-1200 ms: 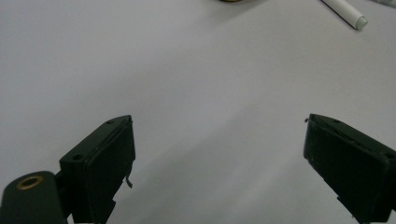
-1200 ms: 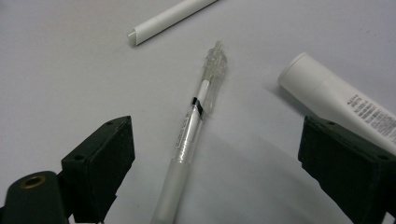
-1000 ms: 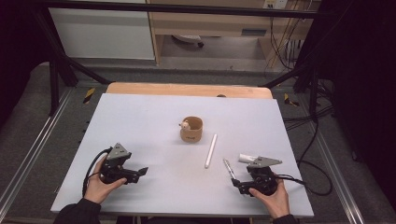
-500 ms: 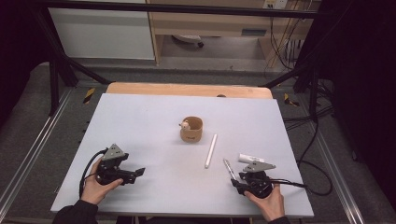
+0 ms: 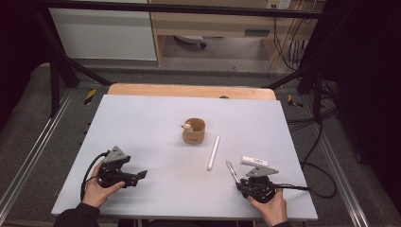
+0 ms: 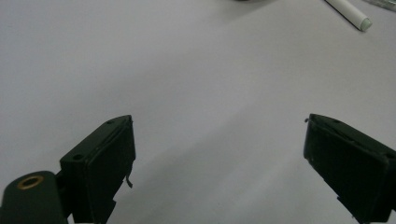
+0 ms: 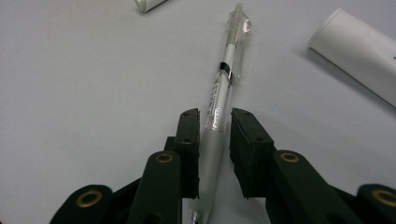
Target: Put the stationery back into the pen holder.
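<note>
A clear pen [image 5: 231, 171] [image 7: 223, 88] lies on the white table near its front right, pointing away from me. My right gripper [image 5: 240, 183] [image 7: 215, 114] lies low on the table with the pen's grip section between its jaws. The jaws have just been closing and stand narrow around the barrel; the left pad [image 7: 189, 140] is against it, while a thin gap remains at the right pad. My left gripper [image 5: 141, 175] [image 6: 219, 121] rests at the front left, wide open over bare table.
A white marker [image 5: 213, 152] [image 6: 349, 11] lies mid-table, and a short white tube [image 5: 254, 161] [image 7: 359, 44] lies just right of the pen. A brown cup [image 5: 194, 131] holding a small object stands at the centre. The table's front edge [image 5: 189, 218] is close to both hands.
The right gripper's jaws have narrowed from wide to close around the pen, and that hand has shifted slightly toward the front edge. The left gripper has stayed put.
</note>
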